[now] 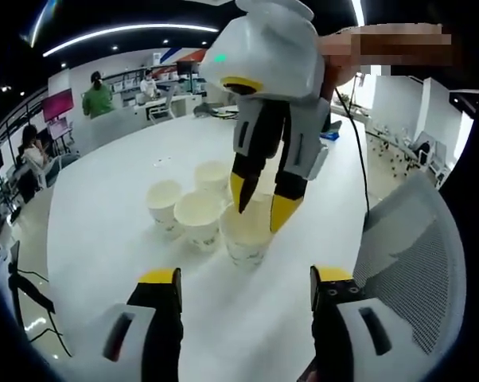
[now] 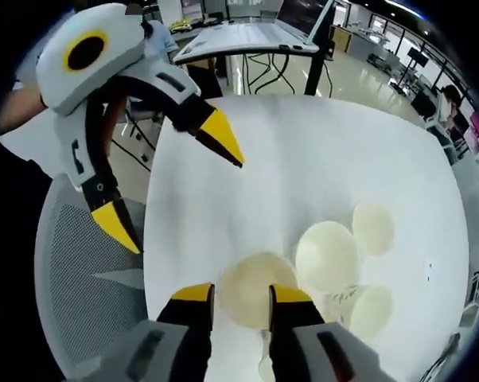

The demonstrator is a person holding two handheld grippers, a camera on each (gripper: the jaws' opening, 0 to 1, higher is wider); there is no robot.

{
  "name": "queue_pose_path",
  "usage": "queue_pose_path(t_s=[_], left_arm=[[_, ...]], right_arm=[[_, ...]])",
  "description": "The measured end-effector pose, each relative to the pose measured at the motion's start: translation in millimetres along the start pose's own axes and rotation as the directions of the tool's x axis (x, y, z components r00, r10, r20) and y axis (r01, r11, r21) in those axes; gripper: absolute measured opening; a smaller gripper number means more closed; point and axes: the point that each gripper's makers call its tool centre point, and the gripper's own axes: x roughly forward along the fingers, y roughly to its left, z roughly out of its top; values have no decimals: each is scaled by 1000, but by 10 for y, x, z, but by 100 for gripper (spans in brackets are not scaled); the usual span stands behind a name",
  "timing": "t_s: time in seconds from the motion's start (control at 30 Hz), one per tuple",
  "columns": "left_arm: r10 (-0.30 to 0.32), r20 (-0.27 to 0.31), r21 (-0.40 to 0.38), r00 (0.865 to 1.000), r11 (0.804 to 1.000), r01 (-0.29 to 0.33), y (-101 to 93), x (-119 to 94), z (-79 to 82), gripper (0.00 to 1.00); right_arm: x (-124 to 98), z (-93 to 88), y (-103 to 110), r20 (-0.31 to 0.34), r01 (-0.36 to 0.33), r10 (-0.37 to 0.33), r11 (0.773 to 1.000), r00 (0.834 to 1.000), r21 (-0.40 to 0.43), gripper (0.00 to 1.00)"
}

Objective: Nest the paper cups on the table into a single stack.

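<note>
Left gripper view: four paper cups are seen grouped on the white table [image 1: 104,239], and the right gripper [image 1: 262,208] is lowered over the nearest cup [image 1: 247,235], one yellow tip inside its mouth and the other outside, so the rim appears to be straddled. Whether the wall is actually pinched cannot be told. The left gripper [image 1: 246,288] is held back with its jaws spread wide and nothing between them. In the right gripper view the same nearest cup [image 2: 251,298] is seen from above, just beyond the two tips, with the middle cup [image 2: 327,255] beside it, a far cup [image 2: 372,227] behind and a fourth cup [image 2: 371,312] to the side. The step in hand is judged to be seizing this cup by its rim. It is best done with a light squeeze, so that the thin paper wall is not crushed, and the cup should be lifted straight up before being carried over a neighbour.
</note>
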Motion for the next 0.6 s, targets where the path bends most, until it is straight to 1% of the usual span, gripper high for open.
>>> queue_pose_path(t_s=[0.13,0.23,0.33,0.4,0.43,0.47,0.53,0.6], left_arm=[[-3,-2,6,1000,1000,3,-26,0,14,64],[-5,-3,7,1000,1000,5,-16,13,0,64],[-7,-6,12,1000,1000,7,-45,9,12,64],[-9,-6,13,1000,1000,9,-30,19,8,64],[-9,-6,13,1000,1000,9,-28,21,6,64],[-10,-7,15,1000,1000,10,-42,14,15,64],[-11,-7,16,1000,1000,11,-51,15,19,64],[-13,-7,15,1000,1000,13,-58,24,17,64]], right_arm=[[-90,-32,76,5,2,-2,1000,1000,9,29],[-80,-46,20,10,10,-10,1000,1000,18,30],[-65,-45,-52,22,13,-14,999,1000,33,32],[-140,-42,-23,43,13,-15,998,999,63,32],[-138,-39,-36,48,12,-15,998,999,70,33],[-151,-30,-69,71,6,-14,994,997,113,33],[-146,-23,-141,91,3,-17,989,996,150,34],[-225,-31,-113,115,10,-32,982,993,187,37]])
